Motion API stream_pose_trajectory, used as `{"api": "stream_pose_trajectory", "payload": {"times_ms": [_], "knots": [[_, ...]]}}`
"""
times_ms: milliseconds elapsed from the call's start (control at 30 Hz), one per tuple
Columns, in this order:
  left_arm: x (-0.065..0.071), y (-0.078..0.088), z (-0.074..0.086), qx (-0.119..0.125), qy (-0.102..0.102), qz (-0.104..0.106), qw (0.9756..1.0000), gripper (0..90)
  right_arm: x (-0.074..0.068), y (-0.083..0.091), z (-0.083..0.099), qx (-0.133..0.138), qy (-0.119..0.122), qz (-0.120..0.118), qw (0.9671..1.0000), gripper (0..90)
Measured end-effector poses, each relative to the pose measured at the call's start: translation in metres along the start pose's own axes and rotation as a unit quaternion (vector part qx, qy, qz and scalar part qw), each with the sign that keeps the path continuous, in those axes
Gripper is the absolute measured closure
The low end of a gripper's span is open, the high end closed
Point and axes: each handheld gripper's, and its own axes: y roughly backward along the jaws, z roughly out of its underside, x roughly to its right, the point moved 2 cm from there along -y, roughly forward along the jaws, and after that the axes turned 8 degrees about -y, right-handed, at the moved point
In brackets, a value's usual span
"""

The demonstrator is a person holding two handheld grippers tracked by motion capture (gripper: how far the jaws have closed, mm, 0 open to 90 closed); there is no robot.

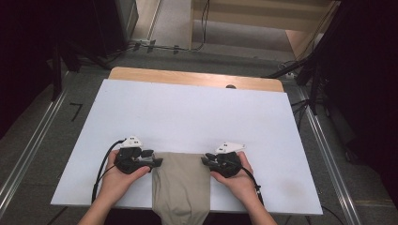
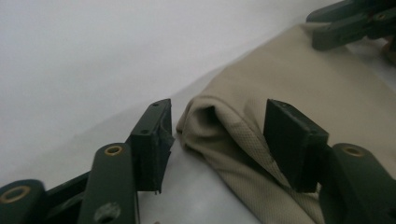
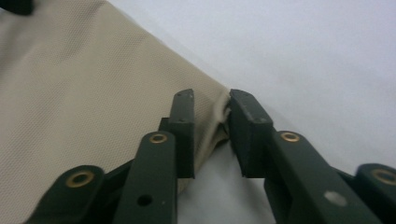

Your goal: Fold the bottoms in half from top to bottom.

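- A beige cloth [image 1: 180,185] is laid at the near edge of the white board [image 1: 197,112], between the two grippers; its lower end is draped over the board's front edge, toward the person.
- The left gripper [image 1: 152,158] is set at the cloth's far left corner; in the left gripper view the jaws are parted, with the folded corner [image 2: 210,123] lying between them and nothing pinched yet; it is released.
- The right gripper [image 1: 206,161] is set at the far right corner; in the right gripper view the jaws are drawn in close around the corner [image 3: 219,116], yet a gap remains; no firm clamp is seen, so it is judged unclenched.
- Risk one: the left corner is doubled over, so only the top layer may be caught if the jaws are closed shallow; the fold would then be dragged open unevenly.
- Risk two: the right jaws are placed at the very tip; a thin bite may be lost once tension is applied.
- Risk three: with so much cloth hanging off the front, the whole piece may be pulled off the board by its own weight if both corners are missed.
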Motion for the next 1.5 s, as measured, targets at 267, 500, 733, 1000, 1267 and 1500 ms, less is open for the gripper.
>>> {"api": "stream_pose_trajectory", "payload": {"times_ms": [267, 500, 733, 1000, 1267, 1500], "knots": [[0.007, -0.006, -0.001, -0.003, -0.029, -0.002, 0.9996, 82.4, -0.002, 0.004, 0.003, 0.003, -0.009, -0.016, 0.9998, 86.6], [0.009, -0.001, -0.022, 0.036, -0.055, -0.008, 0.9978, 85.4, 0.006, 0.023, -0.004, 0.055, -0.014, -0.017, 0.9983, 87.4], [-0.008, -0.006, -0.068, 0.082, -0.056, -0.016, 0.9949, 85.3, 0.026, 0.037, -0.037, 0.083, -0.009, 0.017, 0.9964, 87.5], [-0.046, -0.026, -0.13, 0.104, -0.057, -0.01, 0.9929, 85.0, 0.063, 0.04, -0.09, 0.112, -0.003, 0.058, 0.992, 87.3], [-0.077, -0.042, -0.163, 0.116, -0.04, -0.03, 0.992, 85.2, 0.091, 0.033, -0.136, 0.134, 0.005, 0.069, 0.9886, 87.2], [-0.103, -0.051, -0.177, 0.134, 0.01, -0.056, 0.9893, 64.0, 0.108, 0.015, -0.16, 0.155, -0.053, 0.091, 0.9822, 63.7]]}}
